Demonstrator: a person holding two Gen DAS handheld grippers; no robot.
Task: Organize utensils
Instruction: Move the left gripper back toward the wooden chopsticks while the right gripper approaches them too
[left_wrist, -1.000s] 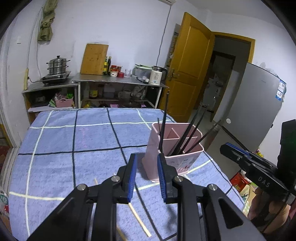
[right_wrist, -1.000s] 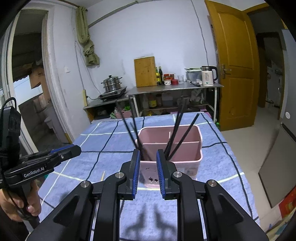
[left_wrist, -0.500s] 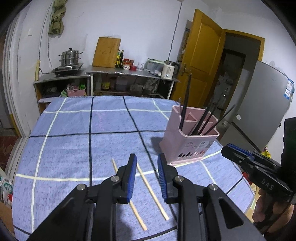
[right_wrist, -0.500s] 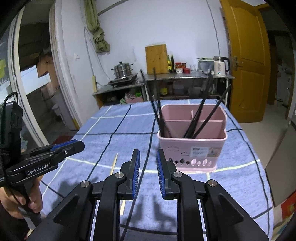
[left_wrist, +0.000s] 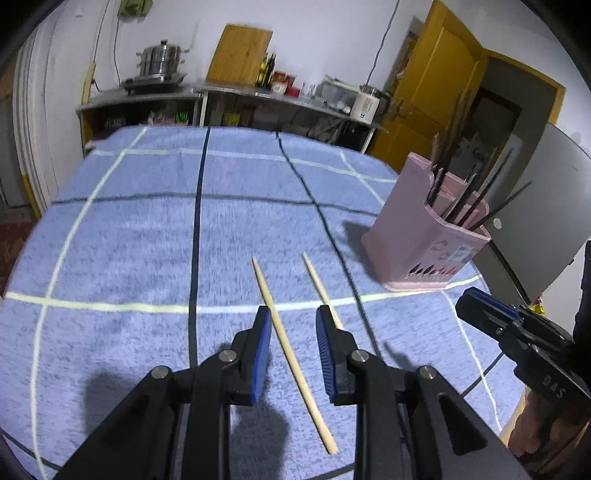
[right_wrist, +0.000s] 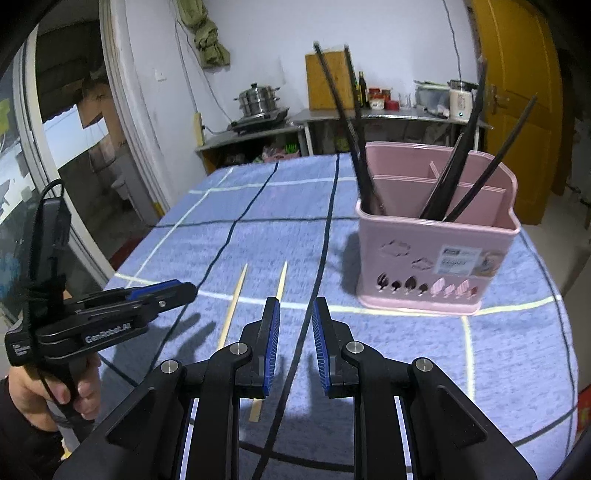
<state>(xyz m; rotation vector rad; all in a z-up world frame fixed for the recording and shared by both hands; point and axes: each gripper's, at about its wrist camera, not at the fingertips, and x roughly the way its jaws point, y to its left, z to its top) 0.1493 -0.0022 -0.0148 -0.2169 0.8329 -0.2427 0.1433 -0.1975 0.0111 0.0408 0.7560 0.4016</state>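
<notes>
Two pale wooden chopsticks lie on the blue checked cloth. One chopstick (left_wrist: 291, 350) runs between the open jaws of my left gripper (left_wrist: 291, 328), which is above it and empty. The other chopstick (left_wrist: 319, 288) lies just to its right, partly behind the right finger. A pink utensil holder (left_wrist: 424, 236) holding several black chopsticks (right_wrist: 447, 184) stands to the right. My right gripper (right_wrist: 294, 325) is open and empty, over the cloth right of both wooden chopsticks (right_wrist: 232, 306), with the holder (right_wrist: 436, 254) ahead right.
The cloth-covered table (left_wrist: 147, 236) drops off at its front and right edges. Behind it stand steel shelves with a pot (left_wrist: 159, 62), a cutting board (left_wrist: 236, 55) and a kettle (left_wrist: 369, 103). A yellow door (left_wrist: 436, 96) and a grey fridge (left_wrist: 546, 221) are on the right.
Both grippers have pulled back from the pink holder and lowered toward the cloth. My left gripper now straddles one wooden chopstick. Both stayed open.
</notes>
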